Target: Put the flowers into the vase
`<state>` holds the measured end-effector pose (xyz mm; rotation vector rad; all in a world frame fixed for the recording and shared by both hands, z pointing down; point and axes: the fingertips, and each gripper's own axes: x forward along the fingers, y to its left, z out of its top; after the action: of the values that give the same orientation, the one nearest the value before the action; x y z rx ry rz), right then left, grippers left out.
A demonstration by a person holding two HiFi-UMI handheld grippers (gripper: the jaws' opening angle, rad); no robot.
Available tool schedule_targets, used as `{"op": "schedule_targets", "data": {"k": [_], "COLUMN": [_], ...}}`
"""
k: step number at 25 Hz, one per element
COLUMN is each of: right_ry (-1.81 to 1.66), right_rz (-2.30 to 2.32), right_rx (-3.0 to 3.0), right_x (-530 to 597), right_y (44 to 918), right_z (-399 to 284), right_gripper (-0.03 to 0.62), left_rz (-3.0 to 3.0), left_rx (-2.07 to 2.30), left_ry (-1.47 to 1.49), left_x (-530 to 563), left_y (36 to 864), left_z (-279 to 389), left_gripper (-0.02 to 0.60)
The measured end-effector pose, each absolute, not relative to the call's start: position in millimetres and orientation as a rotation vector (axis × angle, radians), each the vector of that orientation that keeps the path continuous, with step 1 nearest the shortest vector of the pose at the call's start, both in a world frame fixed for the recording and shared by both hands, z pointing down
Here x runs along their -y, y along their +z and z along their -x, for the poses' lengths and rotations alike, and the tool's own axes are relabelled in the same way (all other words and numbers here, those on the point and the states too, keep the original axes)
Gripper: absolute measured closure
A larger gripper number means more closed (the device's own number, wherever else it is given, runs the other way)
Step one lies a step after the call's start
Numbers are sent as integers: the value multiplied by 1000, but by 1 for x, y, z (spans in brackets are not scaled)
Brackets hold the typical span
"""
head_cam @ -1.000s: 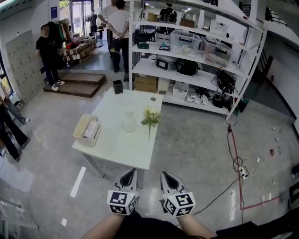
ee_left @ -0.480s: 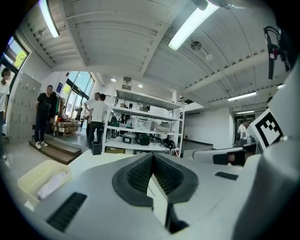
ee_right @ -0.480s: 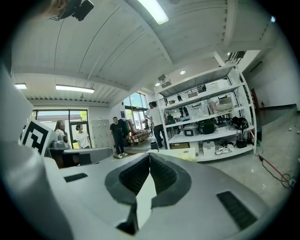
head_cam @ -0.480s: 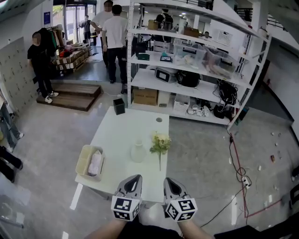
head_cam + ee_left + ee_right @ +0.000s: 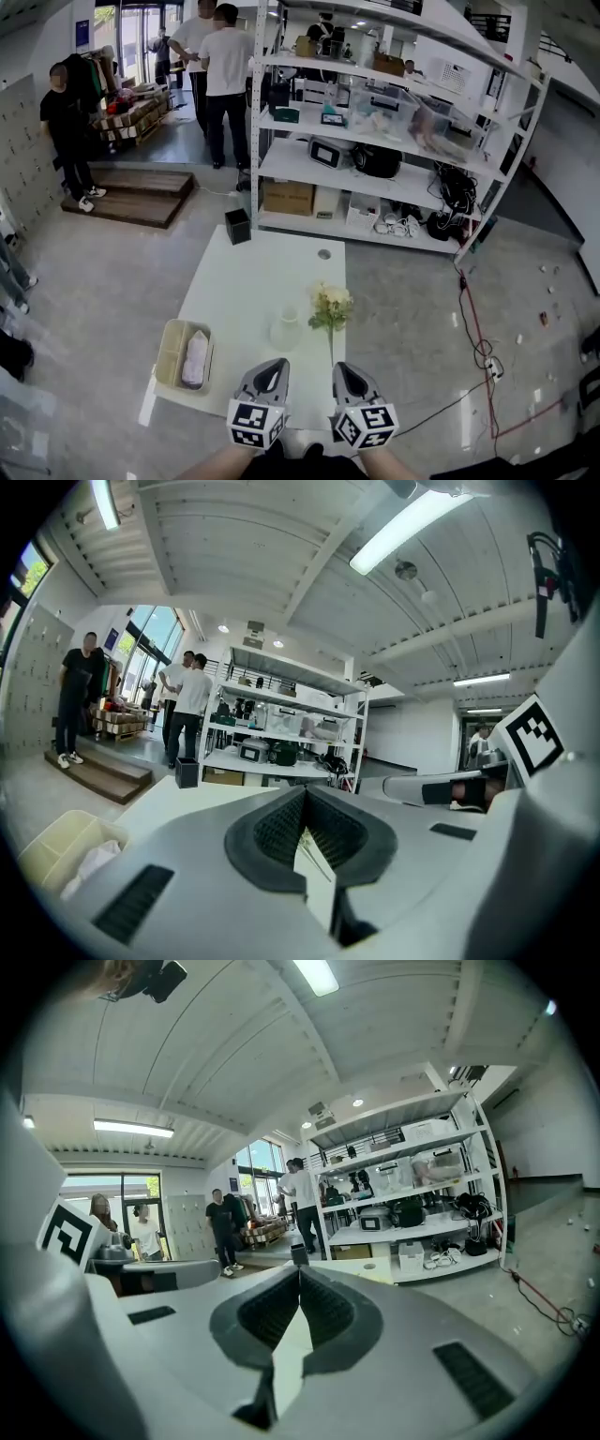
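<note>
On the white table a small white vase stands upright near the front edge. Just right of it lies a bunch of pale yellow flowers, its thin stem running toward me. In the head view my left gripper and right gripper are side by side at the table's near edge, short of the vase and flowers, both shut and empty. The left gripper view shows the left gripper with jaws together. In the right gripper view the right gripper is also shut with nothing in it.
A beige basket with a white cloth sits at the table's front left, a black box at its far left corner. A white shelf rack stands behind the table. People stand at the back left. A red cable crosses the floor on the right.
Both grippers have advanced toward the table. The table, vase and flowers now sit lower and nearer in the head view, and the gripper tips reach the table's front edge.
</note>
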<state>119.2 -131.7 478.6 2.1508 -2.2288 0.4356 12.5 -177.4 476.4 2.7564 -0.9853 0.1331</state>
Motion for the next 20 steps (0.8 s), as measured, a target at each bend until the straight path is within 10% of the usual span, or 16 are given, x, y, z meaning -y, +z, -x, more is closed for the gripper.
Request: {"op": "schedule_targets", "data": {"k": [20], "right_ry": [431], "right_rz": [-2009], "right_rx": [2372], "right_x": [144], "right_y": [472], "right_z": [-137], "right_gripper": [589], "left_rz": [-2752], "left_rx": [1043], "left_ry": [169], "left_x": [177], "left_y": [474], "left_z": [-59], "left_gripper": [577]}}
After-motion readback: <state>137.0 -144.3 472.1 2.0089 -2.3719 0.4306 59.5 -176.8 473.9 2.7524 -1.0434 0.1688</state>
